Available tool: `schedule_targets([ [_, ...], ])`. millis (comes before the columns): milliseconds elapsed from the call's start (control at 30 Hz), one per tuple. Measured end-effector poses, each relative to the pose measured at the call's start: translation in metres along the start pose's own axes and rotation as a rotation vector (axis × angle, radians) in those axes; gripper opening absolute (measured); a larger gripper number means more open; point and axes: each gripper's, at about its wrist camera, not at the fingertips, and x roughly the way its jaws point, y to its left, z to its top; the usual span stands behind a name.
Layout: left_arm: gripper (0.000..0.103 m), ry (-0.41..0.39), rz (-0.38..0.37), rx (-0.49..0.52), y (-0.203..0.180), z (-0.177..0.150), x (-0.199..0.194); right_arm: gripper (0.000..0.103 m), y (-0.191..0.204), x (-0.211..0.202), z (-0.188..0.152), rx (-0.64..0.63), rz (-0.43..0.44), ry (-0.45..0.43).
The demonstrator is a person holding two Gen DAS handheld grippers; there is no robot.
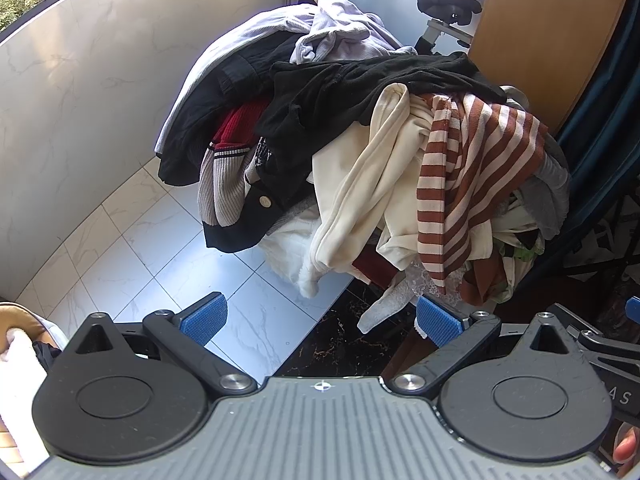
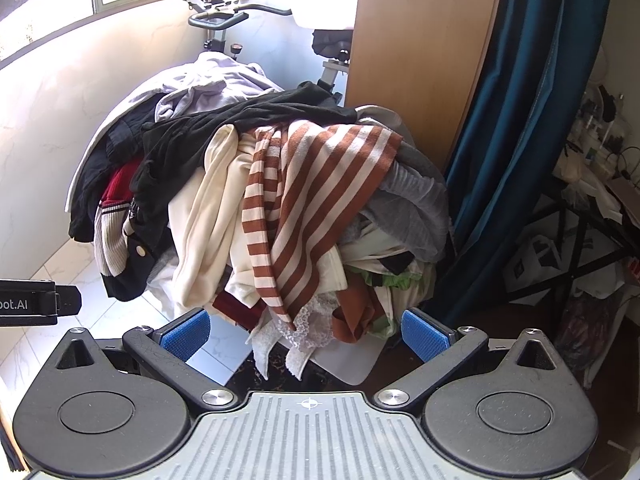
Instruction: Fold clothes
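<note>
A tall heap of clothes (image 1: 352, 152) fills the middle of both views. On its front hangs a brown-and-white striped garment (image 1: 476, 176) (image 2: 316, 204), beside a cream one (image 1: 360, 200) (image 2: 208, 224). A black garment (image 1: 340, 92) (image 2: 240, 128) lies across the top, with pale lilac clothes (image 1: 336, 28) behind. My left gripper (image 1: 320, 322) is open, below and short of the heap, nothing between its blue pads. My right gripper (image 2: 306, 334) is open too, its fingers either side of the dangling lace and grey hems, touching nothing.
White floor tiles (image 1: 160, 256) run left of the heap along a marble wall (image 1: 72, 92). An exercise bike (image 2: 224, 20) stands behind, a wooden panel (image 2: 416, 48) and blue curtain (image 2: 520, 128) to the right. A cluttered black rack (image 2: 592, 240) sits far right. The left gripper's body (image 2: 36, 304) shows at the left edge of the right wrist view.
</note>
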Motion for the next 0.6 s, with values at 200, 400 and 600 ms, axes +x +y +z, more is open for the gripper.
schedule_targets([
  [200, 0.103, 0.001, 0.001, 0.004, -0.0017, -0.0006, -0.0001, 0.102, -0.0028, -0.0005, -0.0013, 0.009, 0.001, 0.000],
  [400, 0.103, 0.005, 0.000, 0.009, -0.0047, -0.0023, 0.0003, 0.102, -0.0064, -0.0002, -0.0022, 0.021, -0.003, 0.001],
  [600, 0.103, 0.010, -0.001, 0.005, -0.0055, -0.0025, 0.0025, 0.102, -0.0085, 0.0006, -0.0032, 0.024, -0.010, 0.005],
])
